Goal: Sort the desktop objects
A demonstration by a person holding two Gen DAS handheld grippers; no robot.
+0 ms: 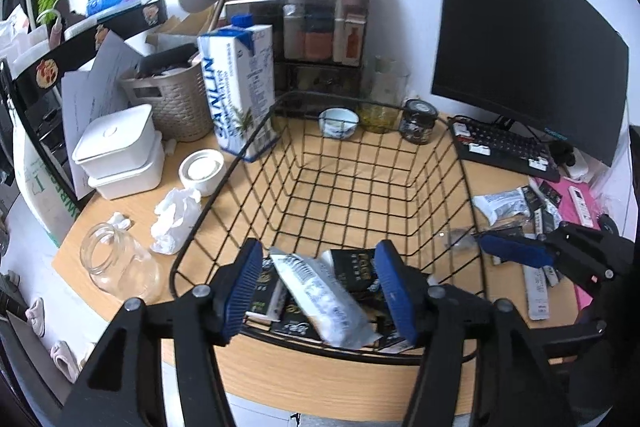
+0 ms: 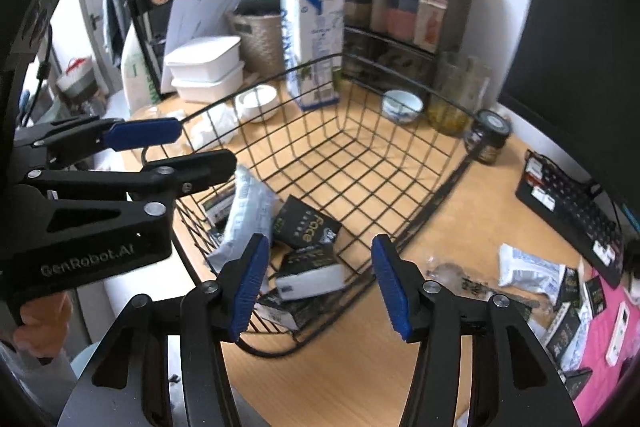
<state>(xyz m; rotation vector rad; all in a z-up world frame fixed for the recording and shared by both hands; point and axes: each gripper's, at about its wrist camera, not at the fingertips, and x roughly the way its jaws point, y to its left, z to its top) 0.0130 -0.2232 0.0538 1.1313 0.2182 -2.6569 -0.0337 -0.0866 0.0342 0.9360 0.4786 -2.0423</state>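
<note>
A black wire basket (image 1: 466, 179) (image 2: 432, 203) stands on the wooden desk. In its near end lie a white packet (image 1: 324, 303) (image 2: 250, 207) and several black boxes (image 1: 356, 267) (image 2: 306, 223). My left gripper (image 1: 320, 291) (image 2: 172, 151) hangs open over that end, and the white packet lies loose between and below its blue pads. My right gripper (image 2: 320, 285) (image 1: 516, 249) is open at the basket's near right rim, above a black box with a white side (image 2: 308, 275). More packets and sachets (image 1: 500, 205) (image 2: 528, 267) lie on the desk right of the basket.
A milk carton (image 1: 240, 87), stacked white boxes (image 1: 120, 155), a white cup (image 1: 202, 171), crumpled tissue (image 1: 176, 219) and a glass jar (image 1: 116, 267) crowd the left. A bowl (image 1: 338, 121) and a dark jar (image 1: 418, 121) stand behind the basket. Keyboard (image 1: 504, 147) and monitor (image 1: 520, 47) are at the right.
</note>
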